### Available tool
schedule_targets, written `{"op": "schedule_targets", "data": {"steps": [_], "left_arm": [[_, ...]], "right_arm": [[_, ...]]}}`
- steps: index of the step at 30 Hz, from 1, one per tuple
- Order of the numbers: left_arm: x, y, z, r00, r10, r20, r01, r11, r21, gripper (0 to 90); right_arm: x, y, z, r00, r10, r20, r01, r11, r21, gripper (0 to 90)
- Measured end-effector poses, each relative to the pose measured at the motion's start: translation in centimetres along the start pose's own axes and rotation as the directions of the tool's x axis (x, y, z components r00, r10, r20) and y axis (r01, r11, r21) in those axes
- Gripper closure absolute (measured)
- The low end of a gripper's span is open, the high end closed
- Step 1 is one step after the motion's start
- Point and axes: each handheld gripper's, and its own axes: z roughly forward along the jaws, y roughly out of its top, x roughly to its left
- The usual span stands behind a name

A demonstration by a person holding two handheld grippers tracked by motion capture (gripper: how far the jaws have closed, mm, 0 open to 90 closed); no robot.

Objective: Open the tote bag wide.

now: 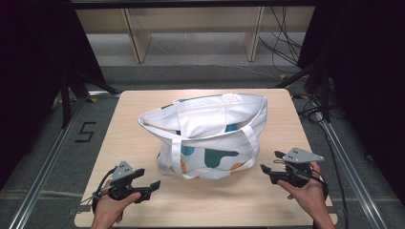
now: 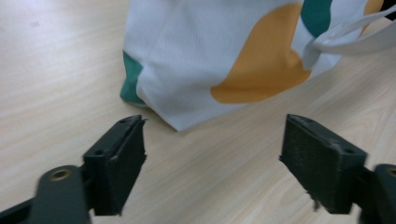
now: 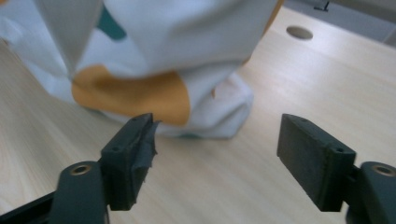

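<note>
- Big wooden table (image 1: 143, 200), bare all round, so lots of room to work.
- White tote bag (image 1: 210, 138) with orange and teal blobs, slumped in the middle, mouth open, straps (image 1: 177, 160) flopping over the front.
- Left gripper (image 1: 143, 183) near the bag's left corner, fingers (image 2: 116, 161) wide, holding nothing.
- Right gripper (image 1: 270, 162) near the right corner, fingers (image 3: 128, 158) wide too.
- Nothing in the way.

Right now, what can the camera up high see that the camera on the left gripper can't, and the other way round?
The high view takes in the bag's open top, both hands with the left gripper and right gripper, and the floor around the table. The left gripper view gives a close look at the bag's bottom corner and its own open jaws. Both show the white tote bag with orange and teal patches on the wooden table.
</note>
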Motion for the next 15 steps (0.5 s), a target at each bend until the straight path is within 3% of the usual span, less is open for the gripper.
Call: {"op": "schedule_targets", "data": {"steps": [1, 2, 3, 4, 6, 7, 9, 10, 11, 12, 13, 15], "left_arm": [[0.0, 0.7, -0.6, 1.0000, 0.004, -0.002, -0.004, 0.9999, -0.011, 22.3], [0.0, 0.7, -0.6, 1.0000, 0.004, -0.002, -0.004, 0.9999, -0.011, 23.7], [0.0, 1.2, -0.9, 0.9998, 0.013, 0.014, -0.013, 0.9997, -0.018, 30.7], [-0.1, 1.9, -1.6, 0.9990, 0.045, 0.004, -0.044, 0.9972, -0.060, 43.2], [-0.2, 2.4, -1.9, 0.9983, 0.058, -0.004, -0.058, 0.9960, -0.068, 48.3], [-0.4, 3.1, -2.2, 0.9976, 0.067, 0.020, -0.065, 0.9955, -0.069, 58.9], [-0.5, 3.8, -2.6, 0.9963, 0.082, 0.027, -0.080, 0.9938, -0.077, 67.3], [-0.5, 4.3, -2.9, 0.9942, 0.100, 0.040, -0.097, 0.9923, -0.077, 67.3], [-0.6, 5.2, -3.3, 0.9919, 0.118, 0.047, -0.114, 0.9895, -0.090, 77.4], [-0.6, 5.2, -3.3, 0.9919, 0.118, 0.047, -0.114, 0.9895, -0.090, 79.2], [-0.7, 6.2, -3.5, 0.9897, 0.127, 0.066, -0.119, 0.9869, -0.109, 82.0], [-0.7, 7.2, -3.7, 0.9875, 0.140, 0.073, -0.130, 0.9837, -0.124, 85.7]], "right_arm": [[-0.4, 1.1, -0.4, 0.9993, -0.032, 0.020, 0.033, 0.998, -0.046, 31.6], [-0.4, 1.1, -0.4, 0.9993, -0.032, 0.020, 0.033, 0.998, -0.046, 31.6], [-0.6, 2.1, -1.1, 0.9999, -0.017, 0.004, 0.017, 0.999, -0.052, 35.3], [-0.6, 2.5, -1.3, 1.0000, -0.006, 0.003, 0.006, 0.998, -0.061, 37.1], [-0.8, 3.1, -1.6, 0.9999, -0.017, -0.001, 0.017, 0.997, -0.079, 40.2], [-1.0, 4.5, -2.2, 0.9993, -0.033, -0.016, 0.031, 0.994, -0.101, 48.6], [-1.1, 5.4, -2.6, 0.9991, -0.041, -0.008, 0.040, 0.991, -0.131, 56.9], [-1.1, 5.4, -2.6, 0.9991, -0.041, -0.008, 0.040, 0.991, -0.131, 56.9], [-1.3, 6.8, -3.3, 0.9978, -0.066, -0.006, 0.064, 0.982, -0.176, 69.8], [-1.3, 6.8, -3.3, 0.9978, -0.066, -0.006, 0.064, 0.982, -0.176, 69.8], [-1.7, 8.1, -3.8, 0.9921, -0.126, 0.005, 0.124, 0.969, -0.216, 78.0], [-1.7, 9.4, -4.3, 0.9876, -0.157, 0.002, 0.153, 0.961, -0.229, 84.8]]}}
